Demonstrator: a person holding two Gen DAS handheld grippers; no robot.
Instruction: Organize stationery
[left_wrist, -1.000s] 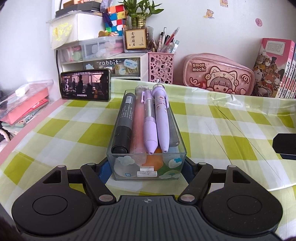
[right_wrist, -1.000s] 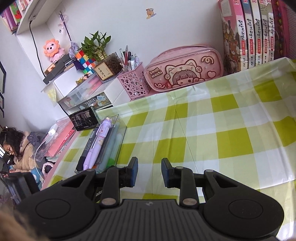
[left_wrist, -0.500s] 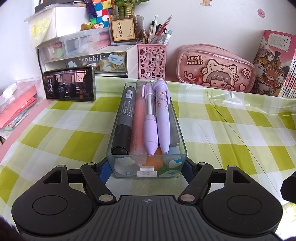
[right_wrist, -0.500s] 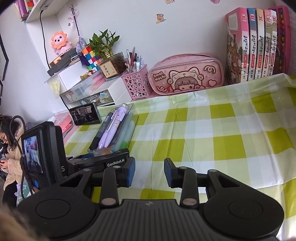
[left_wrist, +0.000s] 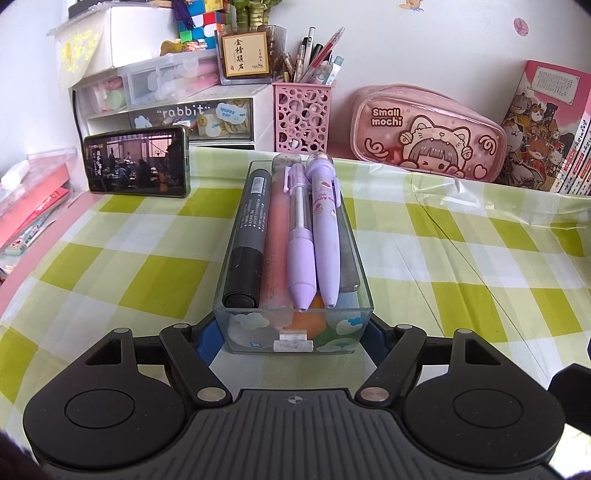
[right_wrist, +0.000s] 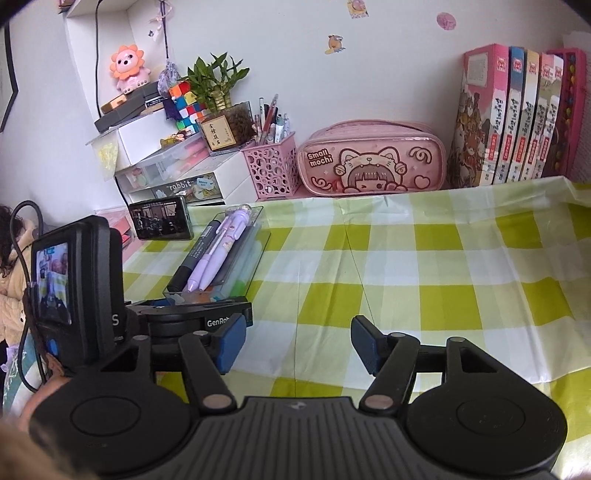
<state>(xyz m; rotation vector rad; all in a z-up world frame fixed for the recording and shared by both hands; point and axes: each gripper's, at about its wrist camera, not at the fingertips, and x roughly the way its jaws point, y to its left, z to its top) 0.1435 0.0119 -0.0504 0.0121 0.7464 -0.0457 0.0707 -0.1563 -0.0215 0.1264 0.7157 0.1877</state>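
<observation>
My left gripper (left_wrist: 293, 334): jaws clamped on the near end of a clear, hard-walled rectangular tray (left_wrist: 364, 291), though they have just eased slightly. Contents: matte black marker (left_wrist: 248, 243), frosted pink tube (left_wrist: 276, 240), two smooth lilac pens (left_wrist: 314, 236), tips towards me. The tray's long axis runs near to far on the glossy green-checked counter (left_wrist: 461, 266). My right gripper (right_wrist: 297, 341): jaws apart, just been widening, nothing between.

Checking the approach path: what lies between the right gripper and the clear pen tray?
In the right wrist view, the left gripper, at the clear pen tray, lies between it and the right gripper; checked tablecloth elsewhere.
</observation>
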